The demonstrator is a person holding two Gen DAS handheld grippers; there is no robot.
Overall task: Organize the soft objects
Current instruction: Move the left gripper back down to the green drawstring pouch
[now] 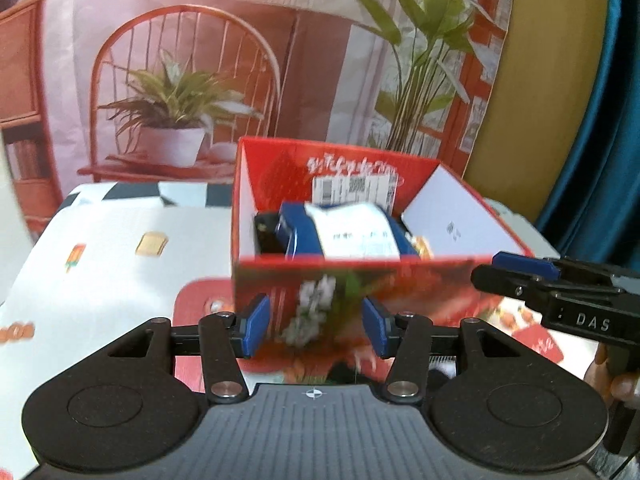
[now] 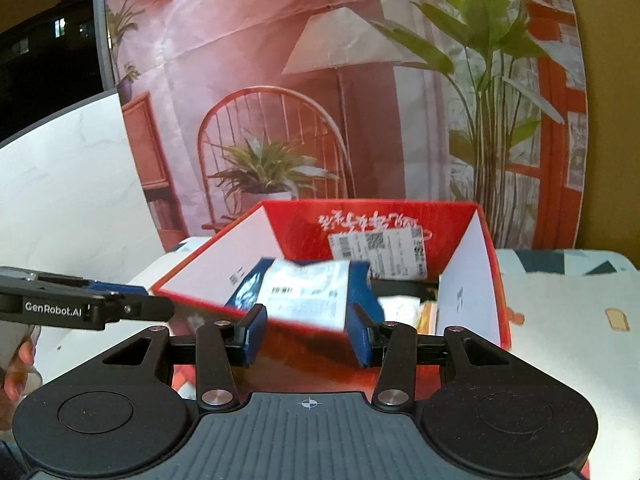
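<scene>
Container: a red cardboard box (image 1: 360,288) is stood open-topped on the patterned tablecloth (image 1: 120,248), directly ahead of both grippers.
Contents: a blue-and-white soft pack (image 1: 352,232) is lain tilted inside the box, its upper edge raised near rim level; a black item (image 1: 266,232) is seen beside it, and paler packets (image 2: 400,306) are partly hidden behind it. Their kind cannot be told through the blur.
Left gripper: the left gripper (image 1: 316,326) is held with jaws about half open and nothing between the pads; the near face of the box is seen just beyond them, with no contact evident.
Right gripper: the right gripper (image 2: 306,334) is likewise held partly open and empty, aimed at the near rim of the box. Whether its pads touch the cardboard cannot be told.
Handling, pack: judged light, pliable and film-wrapped, hence likely slippery; deformation under a pinch is to be expected, and bulging or sliding may result if it is squeezed at the middle.
Grasp point, pack: the raised blue end band is judged the best hold, being exposed above the other contents and firmer than the white middle panel.
Handling, box: judged light and thin-walled; it may be shifted or tipped if a wall is pushed.
Risk: the pack may be dragged against the near wall when lifted.
</scene>
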